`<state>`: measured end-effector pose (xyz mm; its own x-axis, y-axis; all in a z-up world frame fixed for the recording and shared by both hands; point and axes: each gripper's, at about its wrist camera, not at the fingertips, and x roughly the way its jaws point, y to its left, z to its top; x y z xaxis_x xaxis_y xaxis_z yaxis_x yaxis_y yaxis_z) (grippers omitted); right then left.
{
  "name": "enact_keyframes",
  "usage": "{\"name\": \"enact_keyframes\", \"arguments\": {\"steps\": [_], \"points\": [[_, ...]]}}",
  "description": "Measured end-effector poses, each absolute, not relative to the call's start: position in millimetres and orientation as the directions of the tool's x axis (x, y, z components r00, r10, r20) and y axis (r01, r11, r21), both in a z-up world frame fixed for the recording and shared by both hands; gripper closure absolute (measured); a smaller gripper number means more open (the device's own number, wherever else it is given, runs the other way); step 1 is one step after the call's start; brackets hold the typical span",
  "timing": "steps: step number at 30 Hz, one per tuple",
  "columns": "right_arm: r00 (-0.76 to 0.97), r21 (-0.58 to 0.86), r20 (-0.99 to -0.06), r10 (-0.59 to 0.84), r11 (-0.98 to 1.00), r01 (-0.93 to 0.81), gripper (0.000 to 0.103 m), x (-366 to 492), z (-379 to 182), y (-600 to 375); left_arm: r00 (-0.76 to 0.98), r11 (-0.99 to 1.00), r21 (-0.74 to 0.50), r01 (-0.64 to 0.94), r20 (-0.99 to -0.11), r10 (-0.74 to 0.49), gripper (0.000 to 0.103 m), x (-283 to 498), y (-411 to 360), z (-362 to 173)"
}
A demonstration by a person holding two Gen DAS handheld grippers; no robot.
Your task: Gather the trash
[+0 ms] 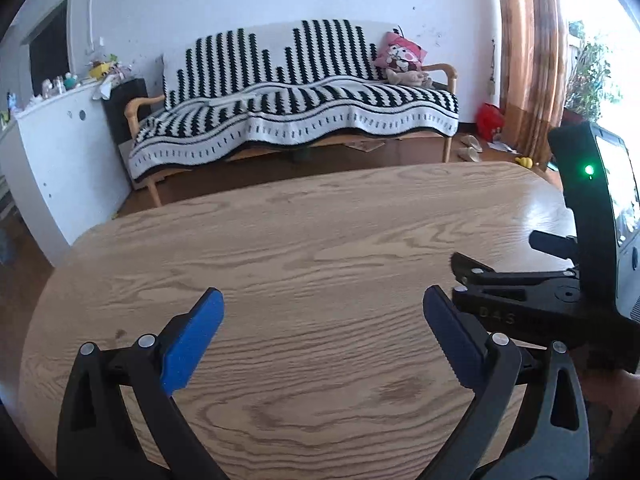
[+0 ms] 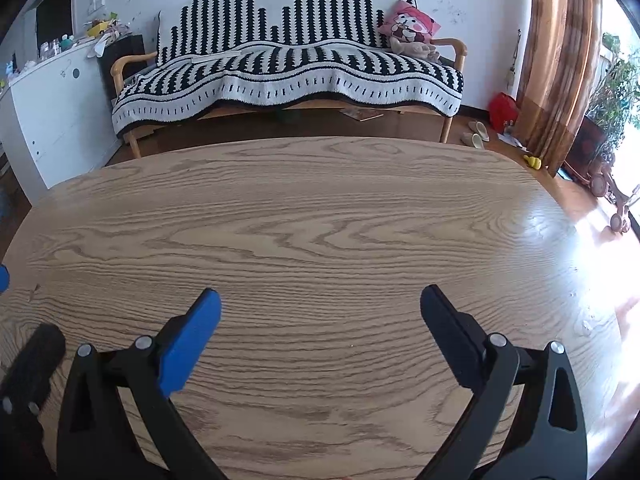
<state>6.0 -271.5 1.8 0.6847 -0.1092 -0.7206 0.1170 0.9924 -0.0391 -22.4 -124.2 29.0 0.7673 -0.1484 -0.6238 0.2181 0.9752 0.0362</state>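
So both grippers are hovering low over the wooden table (image 2: pixel 320 208), side by side. The left gripper (image 1: pixel 322 320) has its 2 blue pads spread wide, nothing between them. Same for the right gripper (image 2: pixel 320 316): splayed apart, empty.

Honestly I can't spot real trash on the tabletop. The only candidates are tiny specks near the right edge (image 2: pixel 586 322), so I'd guess the right gripper is nearer; too small to call any long axis.

The left view shows the right gripper's body (image 1: pixel 520 300) with a green light, while the right view catches floor clutter by the curtain (image 2: pixel 560 60).
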Motion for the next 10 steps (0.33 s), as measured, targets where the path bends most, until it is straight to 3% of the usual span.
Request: {"name": "enact_keyframes", "arguments": {"steps": [10], "points": [[0.689,-0.056,-0.714,-0.124,0.991,0.12,0.006,10.0,-11.1,-273.9,0.727,0.996,0.083,0.024,-0.686,0.04,0.006,17.5,-103.5,-0.9]]}}
